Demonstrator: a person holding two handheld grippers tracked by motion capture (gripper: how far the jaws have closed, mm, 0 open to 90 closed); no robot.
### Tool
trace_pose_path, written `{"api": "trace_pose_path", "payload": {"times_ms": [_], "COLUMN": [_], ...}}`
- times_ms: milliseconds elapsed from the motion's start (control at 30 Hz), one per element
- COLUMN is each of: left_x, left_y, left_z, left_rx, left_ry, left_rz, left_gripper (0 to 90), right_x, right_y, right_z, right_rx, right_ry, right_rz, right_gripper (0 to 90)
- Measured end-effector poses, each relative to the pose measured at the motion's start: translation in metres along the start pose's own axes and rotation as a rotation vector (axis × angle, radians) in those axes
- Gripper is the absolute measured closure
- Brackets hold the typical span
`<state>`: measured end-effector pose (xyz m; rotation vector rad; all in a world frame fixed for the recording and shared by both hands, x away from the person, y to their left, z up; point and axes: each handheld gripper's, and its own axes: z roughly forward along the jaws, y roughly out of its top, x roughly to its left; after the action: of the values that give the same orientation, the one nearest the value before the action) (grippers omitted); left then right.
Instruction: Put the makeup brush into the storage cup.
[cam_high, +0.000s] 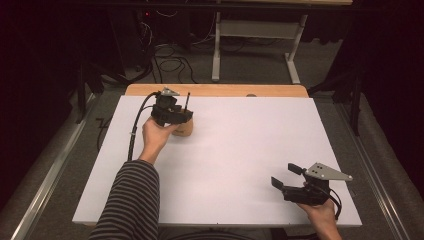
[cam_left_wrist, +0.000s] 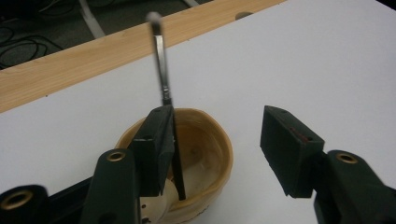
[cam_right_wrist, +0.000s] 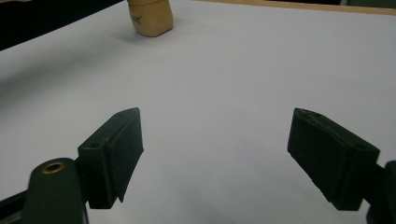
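White surface (cam_high: 225, 165): left claw (cam_left_wrist: 217, 149), jaws parted, hangs over a wooden cup (cam_left_wrist: 210, 154); a brush (cam_left_wrist: 161, 74) leans against one jaw. Withdrawing carelessly could tip both. Right claw (cam_right_wrist: 215, 158) waits wide, well apart.

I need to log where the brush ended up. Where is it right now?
The brush stands in the wooden cup at the far left of the white table, leaning against one jaw of the open left gripper.

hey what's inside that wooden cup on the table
A thin black tool stands in the wooden cup, leaning beside one of the left gripper's fingers. That finger hides the cup's bottom.
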<state>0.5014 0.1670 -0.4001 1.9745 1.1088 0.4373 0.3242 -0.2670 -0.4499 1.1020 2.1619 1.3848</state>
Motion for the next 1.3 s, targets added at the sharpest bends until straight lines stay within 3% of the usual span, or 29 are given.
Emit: {"api": "trace_pose_path", "payload": {"times_ms": [200,700,1300], "left_x": [-0.003,-0.006,-0.008], "left_y": [-0.001,-0.001,-0.006], "left_z": [-0.007,-0.021,-0.043], "left_rx": [-0.003,-0.032,-0.067], "left_ry": [0.025,-0.028,-0.054], "left_rz": [0.042,0.034,0.045], "left_gripper": [41.7,36.6,33.8], "right_x": [0.0,0.001,0.0], "right_y": [0.0,0.0,0.001], "right_z": [0.001,0.002,0.002], "right_rx": [0.003,0.013,0.002], "right_ry": [0.0,-0.003,-0.001], "right_rz": [-0.004,-0.003,0.014], "right_gripper": [19.8,20.4,20.2]}}
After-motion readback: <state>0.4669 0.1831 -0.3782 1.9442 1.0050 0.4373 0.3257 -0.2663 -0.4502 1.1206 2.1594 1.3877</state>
